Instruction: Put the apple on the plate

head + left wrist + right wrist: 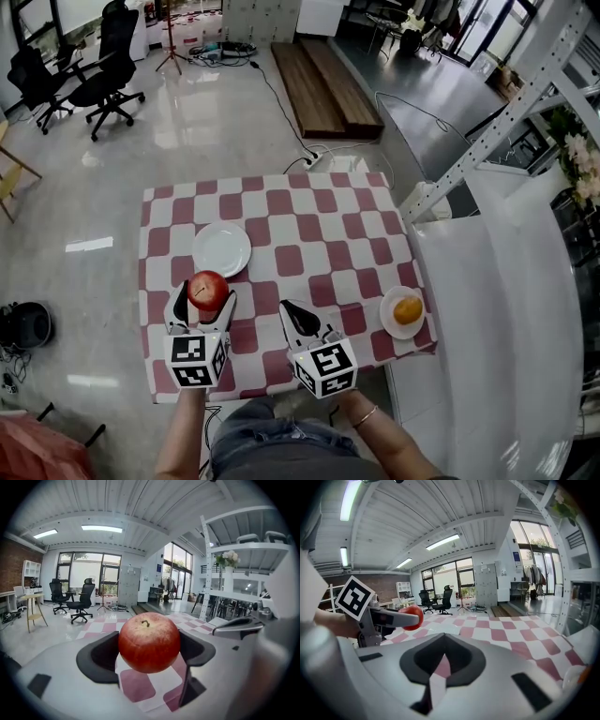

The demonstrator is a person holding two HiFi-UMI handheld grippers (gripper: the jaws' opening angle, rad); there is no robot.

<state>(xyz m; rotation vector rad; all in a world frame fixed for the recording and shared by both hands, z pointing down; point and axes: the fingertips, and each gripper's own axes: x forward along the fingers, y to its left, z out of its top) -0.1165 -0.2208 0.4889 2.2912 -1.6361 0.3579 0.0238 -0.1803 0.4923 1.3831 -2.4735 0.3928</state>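
A red apple (208,290) sits clamped between the jaws of my left gripper (201,307), lifted above the checked tablecloth; in the left gripper view the apple (149,642) fills the gap between the black pads. An empty white plate (222,249) lies on the table just beyond the apple. My right gripper (298,320) hovers near the table's front edge, jaws shut with nothing between them (443,660). From the right gripper view the apple (412,617) shows at the left, held in the other gripper.
A small white plate with an orange fruit (406,310) sits at the table's front right corner. The red-and-white checked table (309,234) stands on a glossy floor. Office chairs (98,66) stand far back left; a white metal rack (497,141) rises at right.
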